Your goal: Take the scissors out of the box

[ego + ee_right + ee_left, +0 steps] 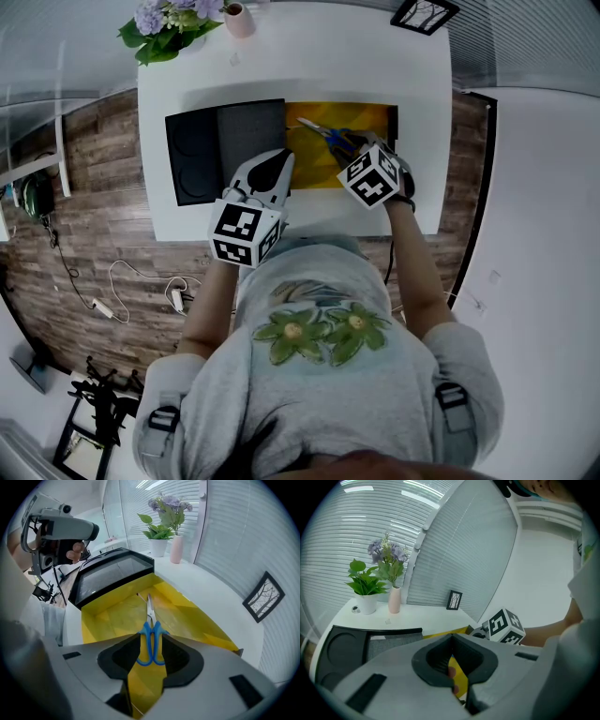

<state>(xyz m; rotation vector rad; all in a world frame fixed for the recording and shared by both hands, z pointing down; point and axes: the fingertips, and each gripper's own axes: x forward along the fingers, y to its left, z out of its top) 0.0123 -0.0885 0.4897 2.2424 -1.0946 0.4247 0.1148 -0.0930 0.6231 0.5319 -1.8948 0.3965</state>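
The right claw (151,645) is pinching the scissors (150,620) by their blue handle loops, one pad against each loop. How firm the squeeze is, its own view does not settle.

That is the weak point. The loops are rounded and smooth, so on the lift the scissors could pivot between the pads, tip blade-down and slide free. The blade tip could also catch a wall of the yellow box (101,620) and drag the box across the bench (206,592). A straight, level rise would likely avoid both.

The scissors lie along the claw's own line, handles between the pads, closed blades pointing away over the box floor.

The left claw (451,639) is pressed together on nothing. It hangs at the box's near left, by the black lid (202,155).
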